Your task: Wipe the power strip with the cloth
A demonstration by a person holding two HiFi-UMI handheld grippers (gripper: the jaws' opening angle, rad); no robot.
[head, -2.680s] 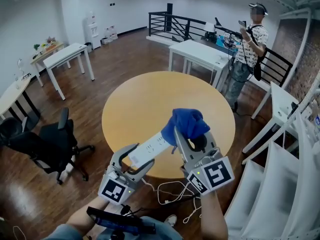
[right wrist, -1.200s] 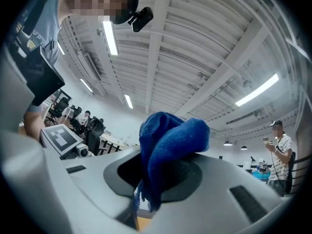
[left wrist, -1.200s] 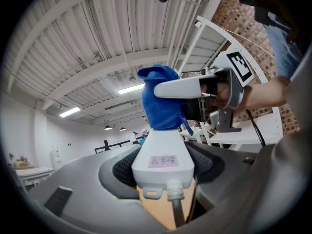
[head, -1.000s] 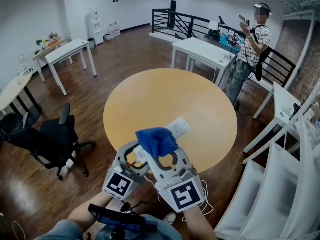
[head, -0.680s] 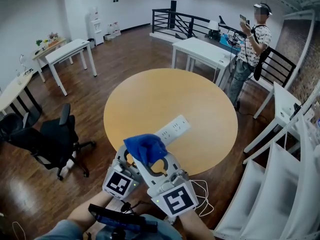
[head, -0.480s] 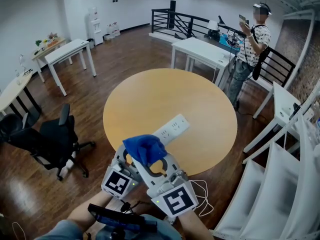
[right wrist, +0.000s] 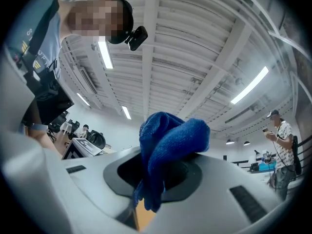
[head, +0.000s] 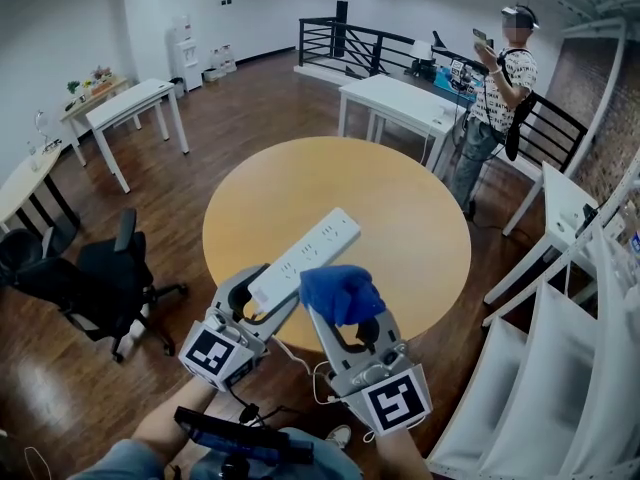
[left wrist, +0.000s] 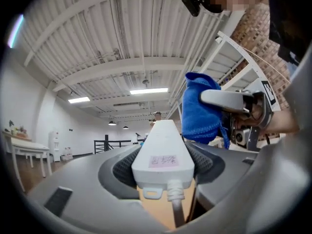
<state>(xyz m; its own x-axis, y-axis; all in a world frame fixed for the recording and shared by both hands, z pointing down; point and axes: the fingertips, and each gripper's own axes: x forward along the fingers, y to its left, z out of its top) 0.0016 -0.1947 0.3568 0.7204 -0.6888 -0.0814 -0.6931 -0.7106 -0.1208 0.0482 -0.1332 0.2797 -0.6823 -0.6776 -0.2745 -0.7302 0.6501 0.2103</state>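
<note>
Head view: round tan worktop, dark wood floor, white desks beyond, person standing far right. Power strip slants over worktop's near side, cord end pinched in left tool. Blue cloth bunched in right tool, just right of strip.

Left gripper view: jaws clamped on strip's cord end, cloth upper right, ribbed ceiling overhead.

Right gripper view: jaws pinching cloth, fold draping down between them.

A round counter with a smooth tan wooden top stands on the dark plank floor. The white power strip is raised at a tilt over its near edge, clear of the surface.
</note>
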